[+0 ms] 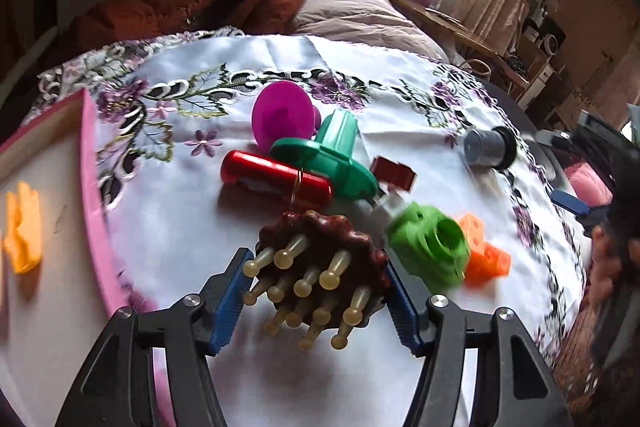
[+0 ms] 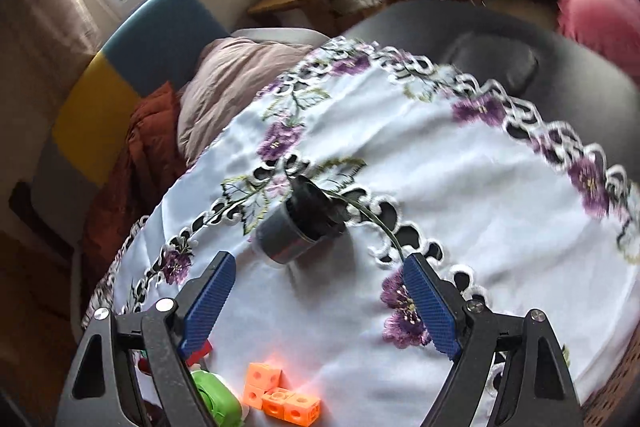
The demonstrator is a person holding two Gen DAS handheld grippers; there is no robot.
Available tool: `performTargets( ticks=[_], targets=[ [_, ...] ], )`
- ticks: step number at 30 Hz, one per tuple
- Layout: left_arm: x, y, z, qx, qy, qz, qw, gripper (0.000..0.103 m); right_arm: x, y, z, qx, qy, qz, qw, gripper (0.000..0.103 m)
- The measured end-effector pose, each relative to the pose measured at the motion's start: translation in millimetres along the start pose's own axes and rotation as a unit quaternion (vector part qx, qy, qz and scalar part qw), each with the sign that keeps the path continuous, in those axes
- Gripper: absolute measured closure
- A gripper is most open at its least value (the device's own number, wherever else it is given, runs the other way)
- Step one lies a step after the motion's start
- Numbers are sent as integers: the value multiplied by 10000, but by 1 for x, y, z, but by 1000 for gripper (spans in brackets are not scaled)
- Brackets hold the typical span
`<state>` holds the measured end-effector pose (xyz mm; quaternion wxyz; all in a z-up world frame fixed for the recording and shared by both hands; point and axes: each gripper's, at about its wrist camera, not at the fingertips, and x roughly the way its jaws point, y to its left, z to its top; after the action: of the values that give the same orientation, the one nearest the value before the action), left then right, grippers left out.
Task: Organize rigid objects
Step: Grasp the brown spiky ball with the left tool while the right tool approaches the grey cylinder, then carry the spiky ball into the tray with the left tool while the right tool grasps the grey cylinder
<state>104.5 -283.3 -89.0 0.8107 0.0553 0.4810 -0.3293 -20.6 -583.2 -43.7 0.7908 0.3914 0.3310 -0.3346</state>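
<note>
The left gripper (image 1: 320, 291), at the lower centre of the left wrist view, has its blue ribbed pads on both flanks of a dark brown scalloped massage brush with cream ball-tipped pegs (image 1: 320, 267). The pads appear to touch its sides, so the jaws read as clamped on it; the side-on hold keeps the pegs clear of the pads. A pink-rimmed tray with a pale floor (image 1: 90, 187) occupies the left edge of that frame and already contains an orange plastic piece (image 1: 24, 231), which suggests it is the collection point.

The remaining items lie loose on the white embroidered tablecloth (image 1: 180, 227), centre frame:
- red metallic cylinder (image 1: 276, 179)
- magenta plastic funnel shape (image 1: 282, 115)
- teal flanged plastic part (image 1: 332, 159)
- bright green ring-shaped part (image 1: 430, 247)
- orange linked cubes (image 2: 282, 397)

The right gripper (image 2: 320, 303) has its jaws wide apart and empty. It is aimed at a grey cylindrical jar with a black cap (image 2: 302, 223) lying on its side in the centre of the right wrist view, just beyond the pads, probably its next pick.
</note>
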Motion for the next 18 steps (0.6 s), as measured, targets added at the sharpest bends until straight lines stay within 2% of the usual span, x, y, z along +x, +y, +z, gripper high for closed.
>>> performTargets(
  ticks=[8, 11, 13, 16, 18],
  targets=[
    [-38, -8, -31, 189, -193, -155, 9995, 39, 6, -13, 0, 314, 116, -129, 9994, 16],
    [-49, -7, -41, 216, -216, -198, 9993, 39, 11, 9, -4, -352, 217, -376, 9984, 16],
    [-57, -6, -46, 272, -249, -211, 9991, 39, 14, 32, -6, -989, 186, -583, 9932, 16],
    [-69, -4, -53, 311, -341, -245, 9986, 39, 26, 60, 1, -1884, 132, -912, 9778, 5],
    [-74, -2, -54, 293, -380, -266, 9985, 39, 38, 71, 8, -2244, 199, -1055, 9686, 4]
  ],
)
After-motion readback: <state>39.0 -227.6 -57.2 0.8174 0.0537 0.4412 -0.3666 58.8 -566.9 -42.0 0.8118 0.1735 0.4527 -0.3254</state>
